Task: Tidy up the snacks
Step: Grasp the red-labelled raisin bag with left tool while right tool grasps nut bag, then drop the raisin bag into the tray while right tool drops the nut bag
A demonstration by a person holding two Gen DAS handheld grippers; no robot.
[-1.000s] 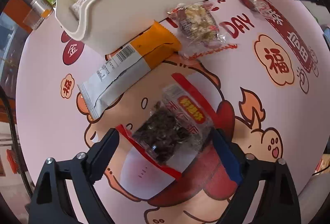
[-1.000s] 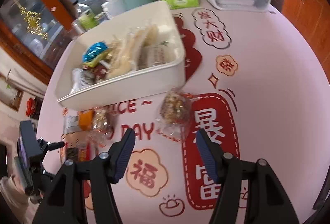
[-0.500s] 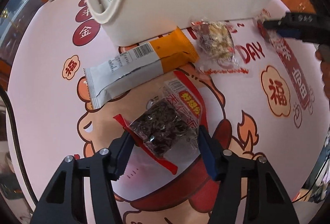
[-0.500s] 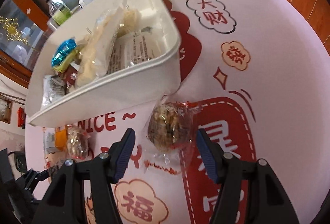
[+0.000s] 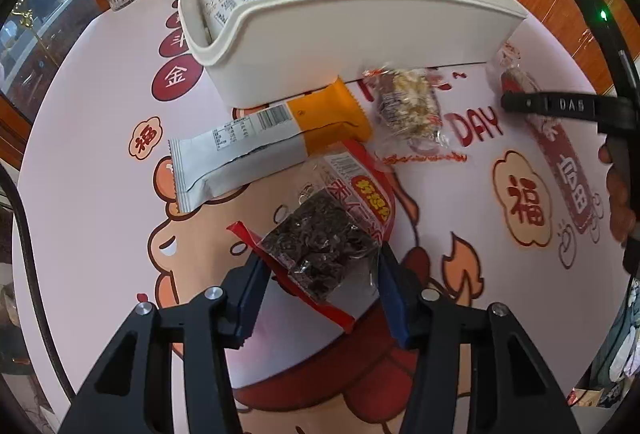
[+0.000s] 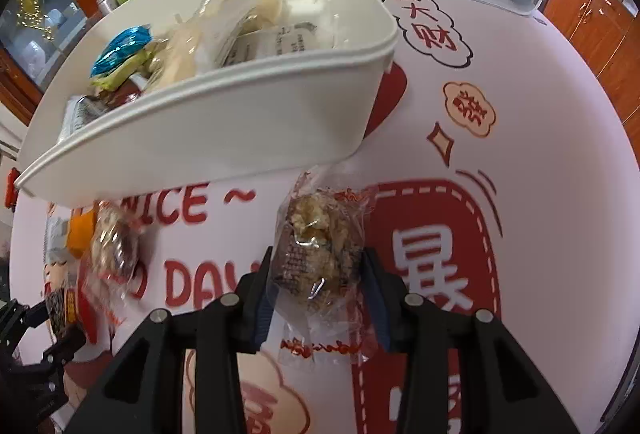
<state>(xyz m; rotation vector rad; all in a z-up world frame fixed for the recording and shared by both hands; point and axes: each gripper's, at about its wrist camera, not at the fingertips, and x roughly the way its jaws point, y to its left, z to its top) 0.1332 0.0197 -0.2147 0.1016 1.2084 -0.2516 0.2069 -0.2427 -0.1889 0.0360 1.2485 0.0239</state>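
Left tongs (image 5: 320, 274) closing on a clear red-edged packet of dark snack (image 5: 320, 238); right tongs (image 6: 316, 282) closing on a clear-wrapped nut cake (image 6: 318, 250)

The tablecloth (image 6: 540, 114) reads "NICE ~" and "DAY"; the right gripper (image 5: 560, 105) reads "DAB".

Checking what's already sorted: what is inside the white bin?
Inside the white bin: a blue packet, clear bags of pale snacks and a labelled packet. Anything beneath them is covered.

White bin (image 6: 224, 138) close ahead
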